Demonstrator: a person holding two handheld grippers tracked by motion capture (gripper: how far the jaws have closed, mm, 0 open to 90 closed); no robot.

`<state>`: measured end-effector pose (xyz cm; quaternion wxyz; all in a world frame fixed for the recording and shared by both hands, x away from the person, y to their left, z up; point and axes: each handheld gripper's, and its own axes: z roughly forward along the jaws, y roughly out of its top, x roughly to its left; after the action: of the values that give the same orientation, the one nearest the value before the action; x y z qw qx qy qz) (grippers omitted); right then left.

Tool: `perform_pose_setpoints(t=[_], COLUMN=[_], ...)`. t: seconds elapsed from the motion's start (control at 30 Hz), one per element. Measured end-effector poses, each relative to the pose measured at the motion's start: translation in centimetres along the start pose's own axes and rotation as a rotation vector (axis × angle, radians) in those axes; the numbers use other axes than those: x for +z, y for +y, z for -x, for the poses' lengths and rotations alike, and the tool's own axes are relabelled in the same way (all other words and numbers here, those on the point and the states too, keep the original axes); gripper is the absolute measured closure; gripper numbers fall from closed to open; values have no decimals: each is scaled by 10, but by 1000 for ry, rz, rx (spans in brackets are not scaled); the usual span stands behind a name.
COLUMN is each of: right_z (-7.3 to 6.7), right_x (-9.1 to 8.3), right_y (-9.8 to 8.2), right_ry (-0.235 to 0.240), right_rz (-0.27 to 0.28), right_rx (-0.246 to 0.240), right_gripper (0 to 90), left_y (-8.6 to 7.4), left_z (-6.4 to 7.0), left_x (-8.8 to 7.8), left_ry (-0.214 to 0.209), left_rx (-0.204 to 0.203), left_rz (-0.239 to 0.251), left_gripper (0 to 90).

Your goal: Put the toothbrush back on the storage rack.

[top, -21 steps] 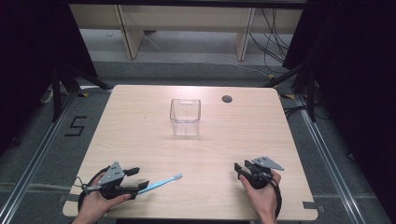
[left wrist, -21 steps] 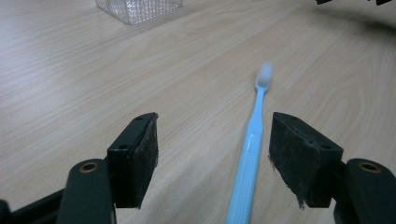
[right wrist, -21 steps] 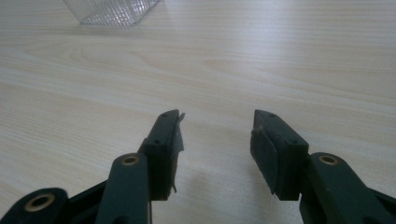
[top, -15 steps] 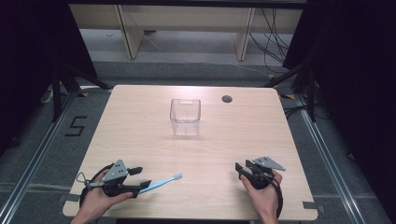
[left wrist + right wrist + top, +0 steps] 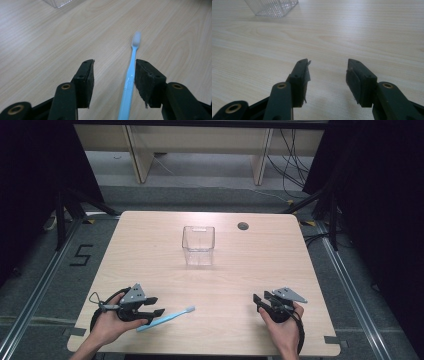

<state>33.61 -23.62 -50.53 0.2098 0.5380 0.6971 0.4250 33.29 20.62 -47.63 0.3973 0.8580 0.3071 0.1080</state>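
A light blue toothbrush with a white bristle head lies flat on the wooden table near its front left. My left gripper is low over the brush's handle end and open. In the left gripper view the handle runs between the jaws of the left gripper, close against the right-hand pad and well apart from the other one. My right gripper rests at the front right, open, with bare table between its jaws in the right gripper view.
A clear ribbed plastic container stands upright in the middle of the table, farther back; its corner shows in the left gripper view and the right gripper view. A round cable hole sits near the far edge. Dark floor surrounds the table.
My left gripper has edged a little to the right along the toothbrush's handle. The toothbrush and the right gripper have kept still.
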Motion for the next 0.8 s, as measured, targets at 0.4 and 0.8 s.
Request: perform_pose_setpoints(t=[0.4, 0.8], right_z=[-2, -2], right_x=[-1, 0], right_y=[1, 1], right_ry=[0, 13], right_rz=[-13, -25], right_rx=[19, -3], right_gripper=[528, 526], left_y=[27, 51], left_z=[2, 10], left_x=[7, 34], left_ry=[-66, -113], left_rx=[92, 303], left_rz=[-334, -619], left_gripper=[522, 618])
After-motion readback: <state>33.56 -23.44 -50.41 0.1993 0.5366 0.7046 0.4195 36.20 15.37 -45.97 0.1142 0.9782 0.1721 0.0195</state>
